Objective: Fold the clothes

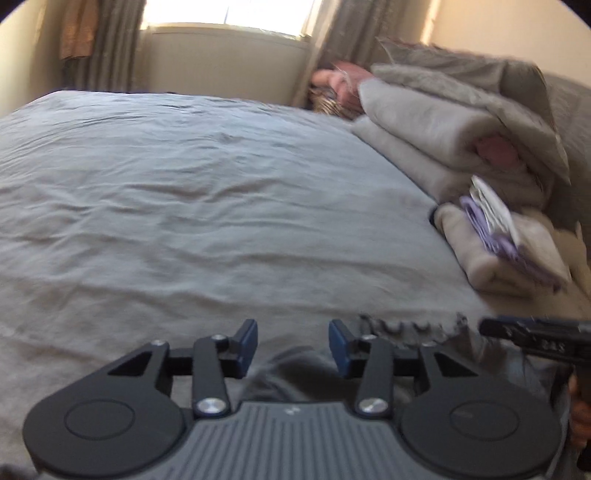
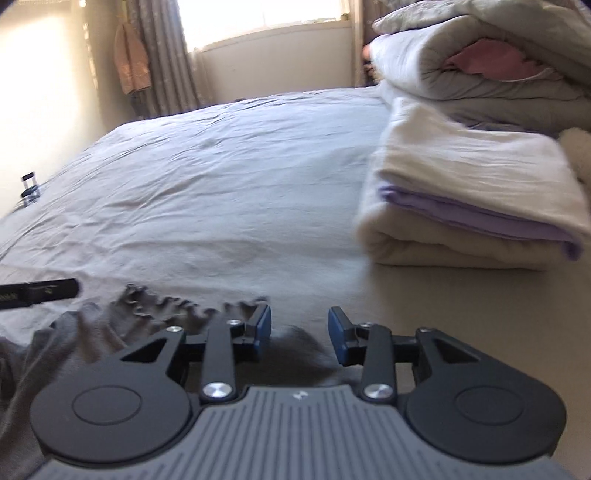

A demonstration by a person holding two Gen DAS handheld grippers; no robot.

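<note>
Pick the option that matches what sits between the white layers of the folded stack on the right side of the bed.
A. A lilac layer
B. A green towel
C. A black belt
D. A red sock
A: in the right wrist view the folded stack shows a lilac layer sandwiched between its white folds.

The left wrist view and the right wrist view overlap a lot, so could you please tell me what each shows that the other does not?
Only the left wrist view shows the left gripper head-on, jaws open. Only the right wrist view shows the right gripper head-on, jaws open, and a small dark object at the far left edge. Both share the grey garment with its frilled edge, the bedsheet, the folded cream and lilac bedding, and the window.
</note>
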